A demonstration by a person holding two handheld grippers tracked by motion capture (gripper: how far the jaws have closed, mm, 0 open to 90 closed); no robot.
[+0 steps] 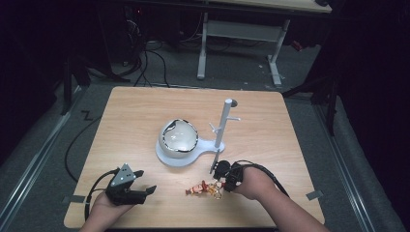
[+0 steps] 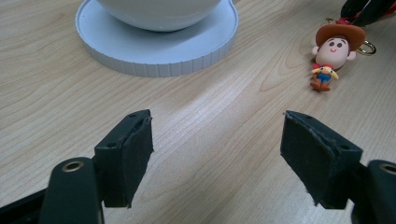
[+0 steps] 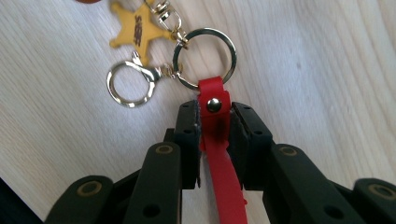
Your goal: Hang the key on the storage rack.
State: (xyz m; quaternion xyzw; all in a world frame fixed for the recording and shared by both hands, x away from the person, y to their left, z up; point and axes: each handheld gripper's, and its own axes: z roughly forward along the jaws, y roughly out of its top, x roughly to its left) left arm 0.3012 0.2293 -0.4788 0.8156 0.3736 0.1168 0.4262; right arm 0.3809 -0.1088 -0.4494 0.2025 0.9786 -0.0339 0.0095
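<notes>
— Black pads of my right claw (image 3: 215, 140) are sitting closest to the lens, and they are pressing on the red strap (image 3: 215, 122) from both sides.

— Are they gripping it firmly?

— They are pinching it just below its silver rivet, with the strap running back between the jaws. Beyond the rivet the strap is looping through a key ring (image 3: 204, 58), and a yellow star charm (image 3: 133, 33) plus a second, smaller ring (image 3: 129, 84) are lying on the tabletop (image 3: 317, 70) just past that key ring.

— Where is all this sitting on the tabletop?

— Taking the white stand (image 1: 193, 153) as the marker: the keychain is lying near its round base, on my side of it and a bit toward its upright post (image 1: 222, 125). My right claw (image 1: 223, 177) is hovering just beside the foot of that post.

— And the little figure?

— The cowboy figure (image 2: 332, 52) is lying on its back on the wood, near the stand's base rim (image 2: 159, 65), its hat pointing toward my right claw.

— What is your left claw doing?

— My left claw (image 2: 217, 156) is resting low on my side of the stand, well apart from its base, jaws spread wide with bare wood between them. A white bowl (image 1: 179, 137) is sitting on the stand's base.
</notes>
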